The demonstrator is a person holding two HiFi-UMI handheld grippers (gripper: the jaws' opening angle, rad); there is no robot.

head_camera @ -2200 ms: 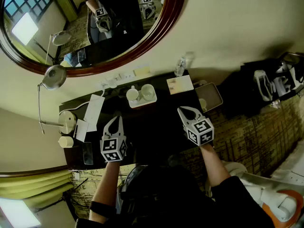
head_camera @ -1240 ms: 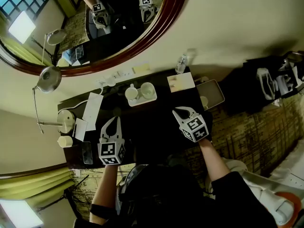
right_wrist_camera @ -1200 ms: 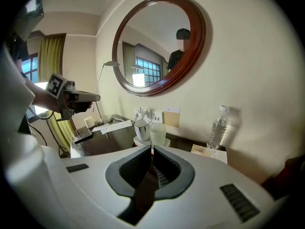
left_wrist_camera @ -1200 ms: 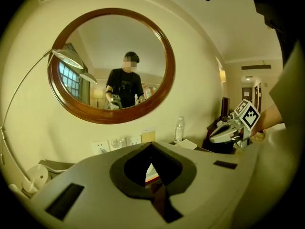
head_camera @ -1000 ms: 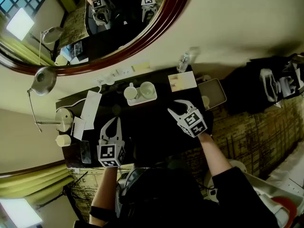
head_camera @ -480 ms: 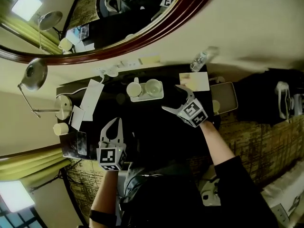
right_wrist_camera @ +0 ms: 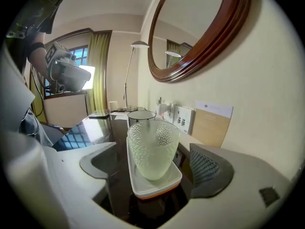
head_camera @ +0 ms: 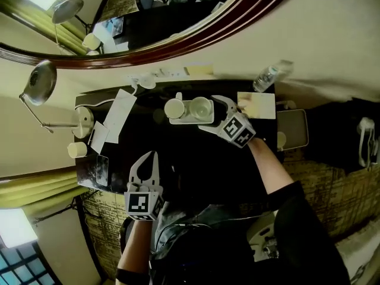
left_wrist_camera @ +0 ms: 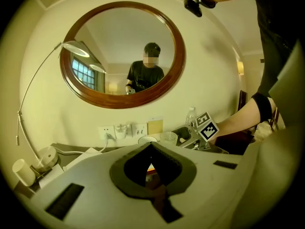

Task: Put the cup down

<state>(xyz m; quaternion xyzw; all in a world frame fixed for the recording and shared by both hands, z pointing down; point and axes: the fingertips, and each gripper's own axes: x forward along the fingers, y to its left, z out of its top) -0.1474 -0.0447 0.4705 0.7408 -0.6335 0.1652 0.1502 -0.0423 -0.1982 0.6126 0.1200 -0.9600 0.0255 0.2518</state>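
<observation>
A dimpled translucent cup [right_wrist_camera: 152,144] stands upright on a white tray [right_wrist_camera: 159,187], with a second, white cup [right_wrist_camera: 141,117] behind it. My right gripper [right_wrist_camera: 153,168] straddles the dimpled cup. Its jaws are opening, and a gap shows between each pad and the cup's sides. In the head view the tray [head_camera: 184,121] lies at the back of the dark desk, with the right gripper [head_camera: 210,113] around the right-hand cup [head_camera: 202,107]. My left gripper [head_camera: 147,157] hovers shut and empty over the desk's front; its jaws [left_wrist_camera: 151,147] meet at the tip.
A water bottle [head_camera: 266,78] and a card [head_camera: 256,105] stand at the back right, beside a small tray [head_camera: 293,129]. Papers [head_camera: 116,116], a desk lamp [head_camera: 37,83] and a small cup [head_camera: 76,149] are on the left. A round mirror [left_wrist_camera: 125,56] hangs above wall sockets [left_wrist_camera: 125,130].
My right gripper moved forward and left to the tray and opened wide around the dimpled cup. The left gripper stayed shut near the desk's front.
</observation>
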